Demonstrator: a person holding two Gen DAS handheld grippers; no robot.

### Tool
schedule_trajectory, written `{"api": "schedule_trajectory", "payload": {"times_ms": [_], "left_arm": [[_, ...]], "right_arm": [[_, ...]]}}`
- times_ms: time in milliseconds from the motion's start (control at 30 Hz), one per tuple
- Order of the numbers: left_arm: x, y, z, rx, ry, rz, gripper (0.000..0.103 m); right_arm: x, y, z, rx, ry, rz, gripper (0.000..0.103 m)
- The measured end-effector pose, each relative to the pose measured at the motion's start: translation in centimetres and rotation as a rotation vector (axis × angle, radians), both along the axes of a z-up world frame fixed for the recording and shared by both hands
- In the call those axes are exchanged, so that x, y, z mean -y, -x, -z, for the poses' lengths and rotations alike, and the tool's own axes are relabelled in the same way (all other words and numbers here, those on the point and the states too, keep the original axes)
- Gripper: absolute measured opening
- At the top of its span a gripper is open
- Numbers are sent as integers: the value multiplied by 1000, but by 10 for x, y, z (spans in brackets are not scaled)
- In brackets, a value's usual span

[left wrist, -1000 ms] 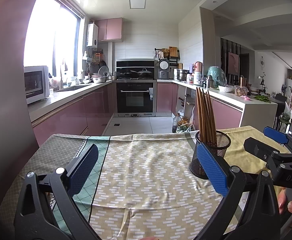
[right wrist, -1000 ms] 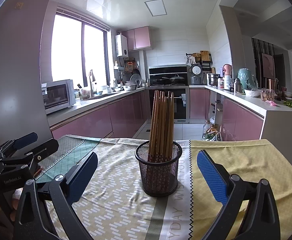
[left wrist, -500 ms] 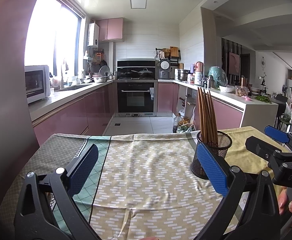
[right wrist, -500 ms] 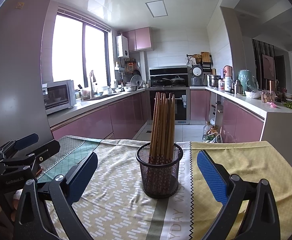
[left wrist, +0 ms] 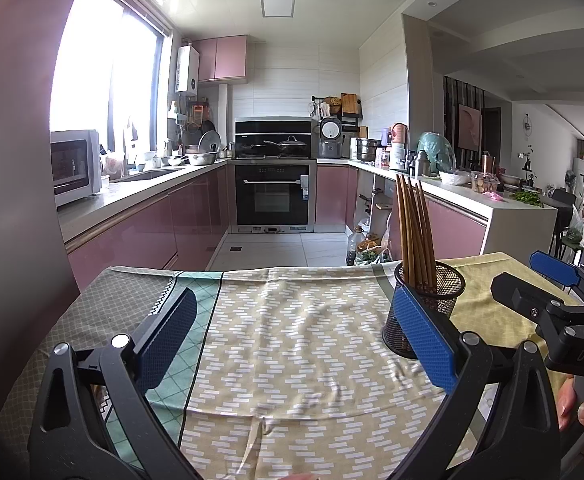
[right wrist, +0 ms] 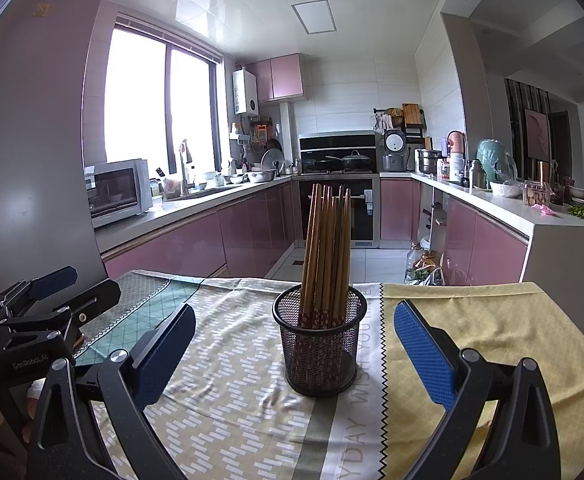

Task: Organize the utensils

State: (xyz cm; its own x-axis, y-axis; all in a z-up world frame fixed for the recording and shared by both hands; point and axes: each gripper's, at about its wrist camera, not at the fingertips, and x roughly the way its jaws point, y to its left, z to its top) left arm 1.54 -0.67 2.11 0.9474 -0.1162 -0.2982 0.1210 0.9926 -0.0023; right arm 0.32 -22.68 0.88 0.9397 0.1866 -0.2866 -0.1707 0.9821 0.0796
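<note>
Right tool (right wrist: 293, 344) released, fingers spread wide, nothing between them. Black mesh holder (right wrist: 319, 344) stands upright on the table (right wrist: 491, 320) just ahead, centred between its fingers, not touching. Chopsticks (right wrist: 327, 252) upright inside. Left tool (left wrist: 292, 340) also released, empty; holder (left wrist: 431, 300) sits beyond its right finger.

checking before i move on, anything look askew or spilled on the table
Nothing stands out. The chopsticks stand bundled in the upright mesh holder, and none lie loose on the tablecloth, which shows only slight wrinkles.
</note>
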Motion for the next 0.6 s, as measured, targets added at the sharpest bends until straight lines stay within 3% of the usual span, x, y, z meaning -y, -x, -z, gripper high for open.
{"api": "schedule_trajectory", "payload": {"times_ms": [600], "left_arm": [[0, -1, 3, -5, -3, -1, 97]], "right_arm": [[1, 0, 2, -4, -2, 3, 96]]}}
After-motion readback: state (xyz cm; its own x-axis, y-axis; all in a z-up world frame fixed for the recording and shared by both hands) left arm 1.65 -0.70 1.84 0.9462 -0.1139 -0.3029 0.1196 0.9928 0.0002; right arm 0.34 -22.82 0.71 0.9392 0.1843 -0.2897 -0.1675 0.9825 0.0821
